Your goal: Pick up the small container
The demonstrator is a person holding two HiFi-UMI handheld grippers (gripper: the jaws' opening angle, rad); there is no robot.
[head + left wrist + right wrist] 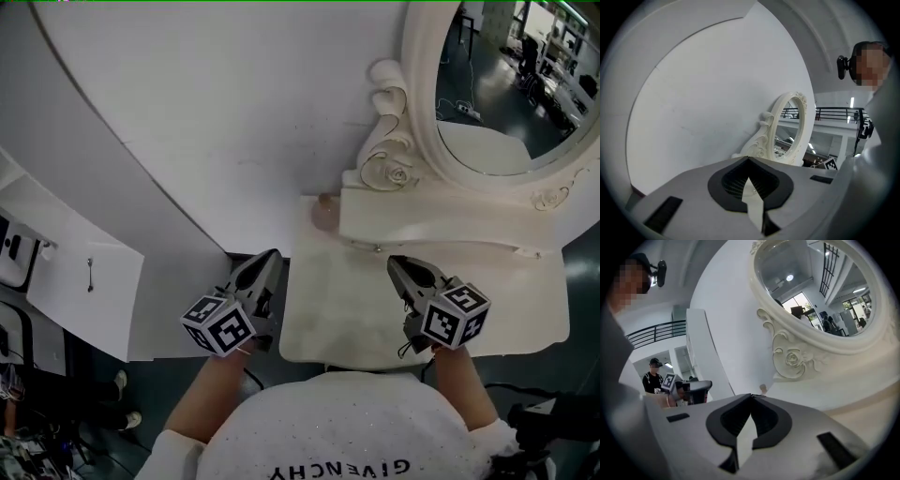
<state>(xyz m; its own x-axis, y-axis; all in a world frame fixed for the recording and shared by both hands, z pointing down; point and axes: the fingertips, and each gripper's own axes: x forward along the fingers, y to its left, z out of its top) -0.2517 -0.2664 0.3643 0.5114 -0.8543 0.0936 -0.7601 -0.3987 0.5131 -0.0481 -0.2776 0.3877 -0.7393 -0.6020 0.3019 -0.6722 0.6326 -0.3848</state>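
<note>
**A:** Both grippers are low at the front. The left gripper hangs just off the left edge of the cream-white tabletop, fingers pressed together, nothing between them.

**B:** Same story for the right gripper, over the tabletop's front part. Its fingers are pressed together too, and empty.

**A:** And the small pinkish-tan container?

**B:** It's at the tabletop's back left corner, just beside the scrolled foot of the ornate white oval mirror, well apart from both grippers.
</note>
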